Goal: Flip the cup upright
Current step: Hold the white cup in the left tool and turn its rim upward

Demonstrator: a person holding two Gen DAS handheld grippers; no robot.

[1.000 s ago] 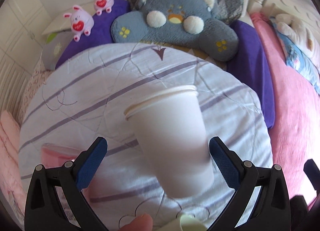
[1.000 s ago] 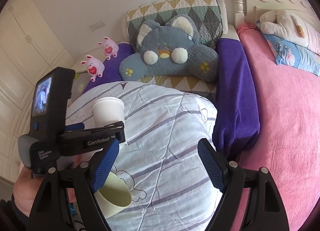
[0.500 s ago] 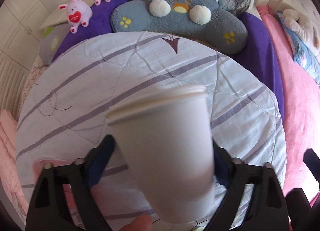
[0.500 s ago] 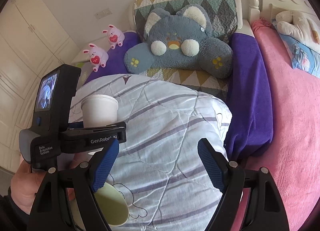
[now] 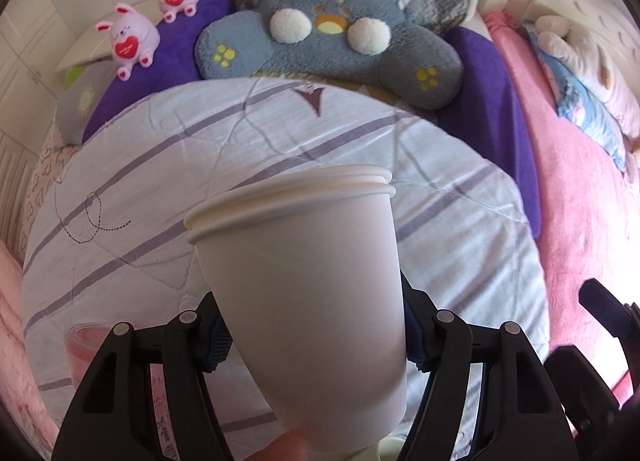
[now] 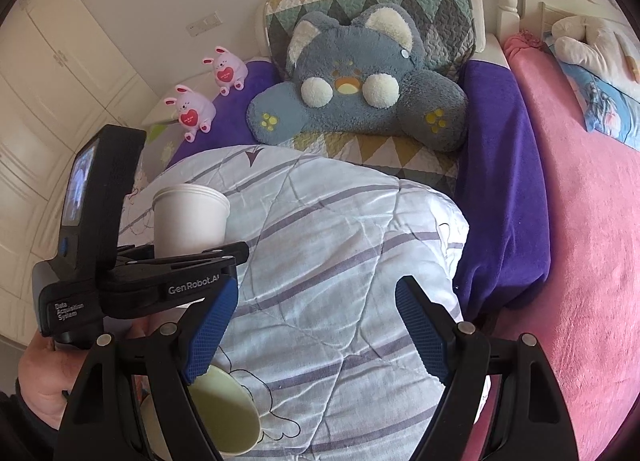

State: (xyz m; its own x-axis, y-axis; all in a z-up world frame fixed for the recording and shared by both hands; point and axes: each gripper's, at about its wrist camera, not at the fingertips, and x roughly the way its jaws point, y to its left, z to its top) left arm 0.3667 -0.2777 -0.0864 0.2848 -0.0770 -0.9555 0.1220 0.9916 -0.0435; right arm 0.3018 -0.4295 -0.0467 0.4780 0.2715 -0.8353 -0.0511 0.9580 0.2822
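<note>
On a bed w/ a striped quilt [image 6: 328,261], the left gripper [image 5: 316,341] has closed in since 1 s ago: its blue pads, then spread wide apart either side of the white paper cup [image 5: 304,293], now press the cup's lower walls, clamped onto it. The cup, a nested stack by its doubled rims, stands mouth-up, tilted slightly, and fills more of the left wrist view than before; seen from the right wrist view it [image 6: 190,217] sits upright in the left gripper [image 6: 176,261] above the quilt's left side. The person's left hand [image 6: 40,373] grips the device handle low at frame left, fingers pointing across the quilt. Right gripper [image 6: 316,325] hovers over the quilt, jaws spread wide, nothing between them, much as 1 s ago. A pale yellow-green cup [image 6: 224,413] lies on its side by the right gripper's left finger. Grey cat plush [image 6: 360,93] and two pink bunnies [image 6: 192,111] sit at the headboard.
</note>
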